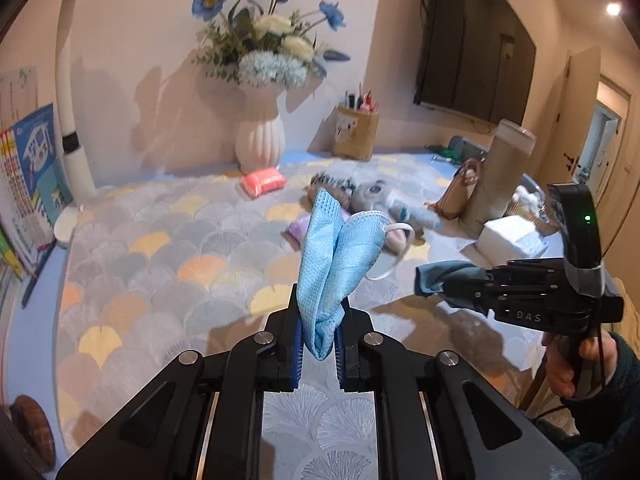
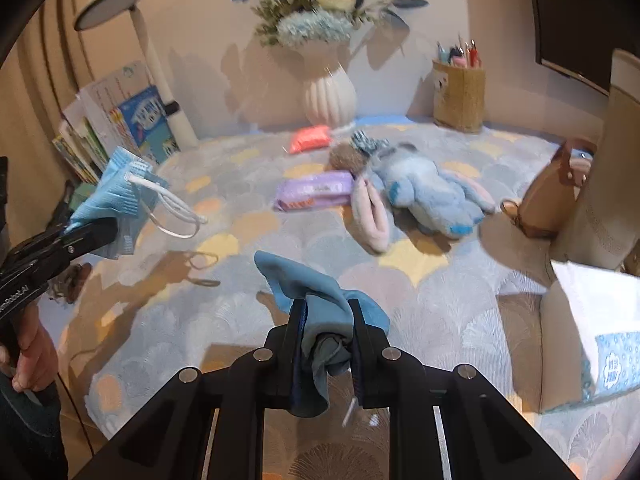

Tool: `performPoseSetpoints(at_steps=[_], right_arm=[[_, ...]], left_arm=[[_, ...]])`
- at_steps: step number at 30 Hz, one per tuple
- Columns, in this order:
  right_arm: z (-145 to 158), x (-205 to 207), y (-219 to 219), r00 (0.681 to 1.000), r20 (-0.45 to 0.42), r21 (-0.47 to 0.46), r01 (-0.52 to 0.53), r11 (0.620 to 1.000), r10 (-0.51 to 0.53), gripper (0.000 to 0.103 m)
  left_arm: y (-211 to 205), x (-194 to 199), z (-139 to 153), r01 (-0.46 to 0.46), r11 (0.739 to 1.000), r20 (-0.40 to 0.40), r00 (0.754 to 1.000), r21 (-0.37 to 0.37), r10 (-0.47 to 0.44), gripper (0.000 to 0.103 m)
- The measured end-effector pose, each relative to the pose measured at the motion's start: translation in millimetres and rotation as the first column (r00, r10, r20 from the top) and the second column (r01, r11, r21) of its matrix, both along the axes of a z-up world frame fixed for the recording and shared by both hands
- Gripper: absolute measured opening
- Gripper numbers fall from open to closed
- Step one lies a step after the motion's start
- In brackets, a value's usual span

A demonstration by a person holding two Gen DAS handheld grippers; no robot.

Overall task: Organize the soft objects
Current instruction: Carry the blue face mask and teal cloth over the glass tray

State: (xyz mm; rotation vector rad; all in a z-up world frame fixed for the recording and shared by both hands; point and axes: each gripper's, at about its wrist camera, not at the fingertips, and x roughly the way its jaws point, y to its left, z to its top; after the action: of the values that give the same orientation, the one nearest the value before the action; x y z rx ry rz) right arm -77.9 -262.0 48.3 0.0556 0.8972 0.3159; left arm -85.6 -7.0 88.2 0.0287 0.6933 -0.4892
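My left gripper [image 1: 319,322] is shut on a light blue face mask [image 1: 334,256] that stands folded above the jaws, its white ear loop [image 1: 394,252] hanging right. In the right wrist view the same mask [image 2: 120,196] is held up at the left. My right gripper [image 2: 326,322] is shut on a crumpled blue cloth [image 2: 316,292], bunched between the pads; the cloth [image 1: 444,276] also shows at the right of the left wrist view. On the patterned mat [image 2: 224,312] lie a blue plush toy [image 2: 424,192], a purple tissue pack [image 2: 316,190] and a pink packet [image 2: 310,139].
A white vase of flowers [image 2: 330,92] and a woven pen holder [image 2: 459,94] stand at the back. Books [image 2: 120,120] and a white lamp [image 2: 156,64] are at the back left. A brown bag [image 2: 552,196], a tall beige cylinder [image 2: 612,160] and a white tissue box [image 2: 596,320] crowd the right.
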Motion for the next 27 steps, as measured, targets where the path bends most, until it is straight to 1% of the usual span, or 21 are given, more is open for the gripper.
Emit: performPoseSetpoints(at_steps=[3,5,6,7,8,10,12,13,17,18,19,20,21,23,24,26,27], right_arm=[[-11.2,0.9,-5.7,0.998,-0.048,-0.019,0.028,0.999,-0.029,0.020],[-22.5,3.0,-9.3,0.992,-0.123,0.001,0.005,1.000,-0.005,0.032],[-28.5,3.5,-10.6,0.985,-0.170,0.020,-0.014,1.000,0.017,0.049],[-31.5,1.0,-12.3,0.981,-0.191,0.042,-0.030,0.999,0.037,0.054],[-29.8,-2.6,-13.3,0.983,-0.178,0.046,-0.033,0.998,0.041,0.056],[-25.1,-9.8,-14.3,0.987,-0.158,0.030,-0.033,0.999,0.038,0.070],[-20.9,-12.1,-12.0,0.990,-0.137,0.010,-0.036,0.999,0.037,0.080],[-19.3,-11.6,-10.3,0.992,-0.126,-0.002,-0.028,1.000,0.028,0.082],[-23.6,-1.3,-3.2,0.992,-0.125,-0.013,-0.006,1.000,0.005,0.083],[-26.5,0.7,-1.6,0.993,-0.117,-0.024,0.007,1.000,-0.010,0.082],[-29.5,1.7,-1.1,0.992,-0.123,-0.039,0.030,0.999,-0.034,0.068],[-31.0,2.4,-1.8,0.990,-0.128,-0.034,0.047,0.998,-0.051,0.057],[-31.5,0.7,-2.8,0.990,-0.131,-0.010,0.057,0.998,-0.058,0.046],[-28.9,-1.9,-0.8,0.991,-0.120,-0.010,0.050,0.999,-0.051,0.031],[-27.5,-4.4,1.4,0.993,-0.112,-0.024,0.036,0.999,-0.039,0.013],[-20.4,-9.9,1.9,0.996,-0.085,-0.029,0.027,0.999,-0.029,0.013],[-12.9,-13.7,-0.3,0.997,-0.067,-0.015,0.031,0.999,-0.032,0.013]], left_arm=[[-4.5,3.2,-13.5,-0.019,1.000,-0.030,0.999,0.016,0.019,0.010],[-6.2,4.4,-20.3,-0.017,1.000,-0.048,0.999,0.008,0.017,0.010],[-7.0,4.9,-22.5,-0.017,1.000,-0.053,0.998,0.008,0.018,0.010],[-8.2,6.1,-25.5,-0.014,1.000,-0.061,0.998,0.008,0.014,0.010],[-8.7,5.9,-27.4,-0.007,1.000,-0.066,0.998,0.007,0.008,0.010],[-11.2,5.7,-30.9,0.011,1.000,-0.078,0.997,0.007,-0.010,0.010],[-13.2,4.9,-31.1,0.022,1.000,-0.077,0.997,0.004,-0.022,0.010],[-13.4,4.3,-30.2,0.024,1.000,-0.074,0.997,0.001,-0.024,0.010],[-14.5,-0.7,-23.0,0.033,0.999,-0.056,0.998,-0.003,-0.033,0.010],[-15.3,-1.6,-21.6,0.033,0.999,-0.053,0.998,0.000,-0.033,0.010],[-16.7,-2.5,-20.1,0.034,0.999,-0.050,0.998,0.005,-0.033,0.010],[-18.9,-3.4,-18.9,0.038,0.999,-0.052,0.998,0.016,-0.037,0.010],[-21.8,-4.0,-18.3,0.047,0.998,-0.054,0.997,0.029,-0.046,0.010],[-31.4,-7.0,-14.7,0.068,0.995,-0.039,0.997,0.072,-0.065,0.010],[-34.7,-7.6,-12.6,0.076,0.994,-0.033,0.997,0.081,-0.073,0.010],[-41.2,-8.5,-5.3,0.094,0.993,-0.023,0.995,0.076,-0.093,0.010],[-44.6,-9.0,0.0,0.104,0.992,-0.017,0.995,0.067,-0.103,0.010]])
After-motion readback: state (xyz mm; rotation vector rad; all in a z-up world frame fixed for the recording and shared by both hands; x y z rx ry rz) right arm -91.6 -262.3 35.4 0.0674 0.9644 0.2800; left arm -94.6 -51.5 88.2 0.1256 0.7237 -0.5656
